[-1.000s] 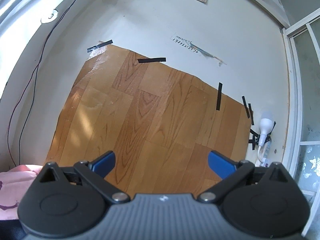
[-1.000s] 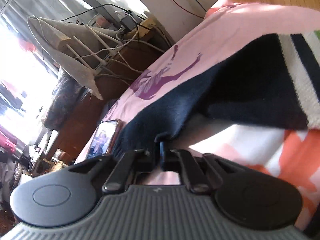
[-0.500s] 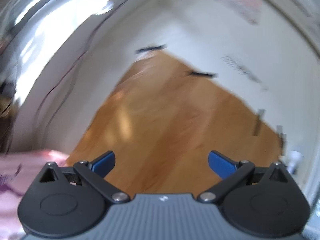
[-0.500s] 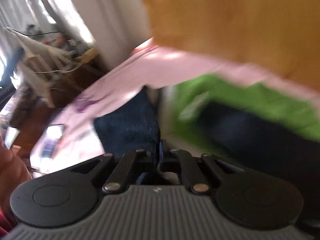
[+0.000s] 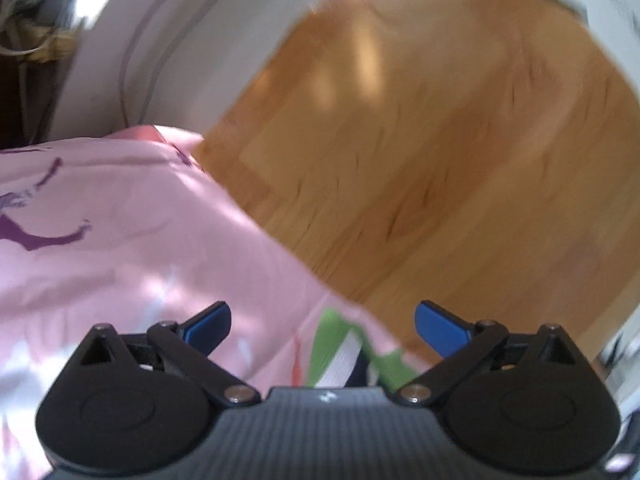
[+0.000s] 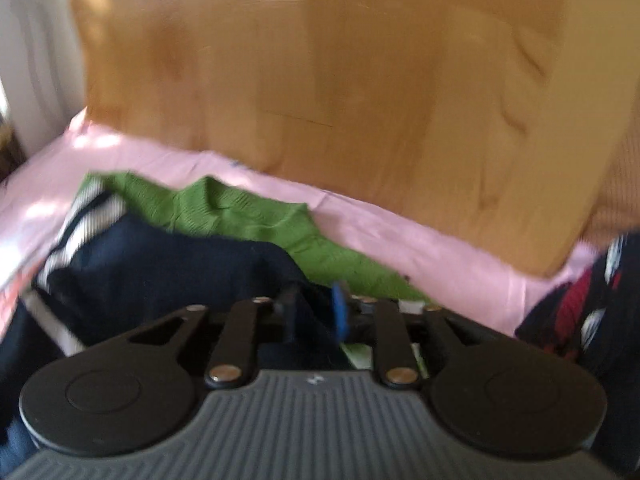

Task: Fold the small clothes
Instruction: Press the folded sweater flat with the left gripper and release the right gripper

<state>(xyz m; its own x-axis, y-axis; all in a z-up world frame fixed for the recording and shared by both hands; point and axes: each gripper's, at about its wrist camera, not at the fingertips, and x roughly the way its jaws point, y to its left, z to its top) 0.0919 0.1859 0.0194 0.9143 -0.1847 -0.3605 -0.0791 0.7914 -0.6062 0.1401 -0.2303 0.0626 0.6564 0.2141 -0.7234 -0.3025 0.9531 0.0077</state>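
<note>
A navy knit garment (image 6: 160, 264) with green parts (image 6: 240, 216) and white stripes lies crumpled on a pink sheet (image 6: 400, 232). My right gripper (image 6: 315, 314) sits low over it. Its jaws are opening, with a narrow gap, and navy cloth still lies between the blue pads. In the left wrist view my left gripper (image 5: 322, 322) stands wide open above the pink sheet (image 5: 120, 220), nothing between its fingers. A green and white striped corner of the garment (image 5: 340, 356) shows just under its body.
A wood-pattern sheet (image 5: 440, 160) lies beyond the pink sheet, also filling the top of the right wrist view (image 6: 320, 60). Another dark garment with red and white marks (image 6: 580, 312) lies at the right. White wall and cables (image 5: 132, 60) are at the upper left.
The right gripper swung across the pink sheet with the navy garment toward the wood-pattern sheet, and its jaws have parted. The left gripper dropped and turned, bringing the pink sheet and striped corner into view.
</note>
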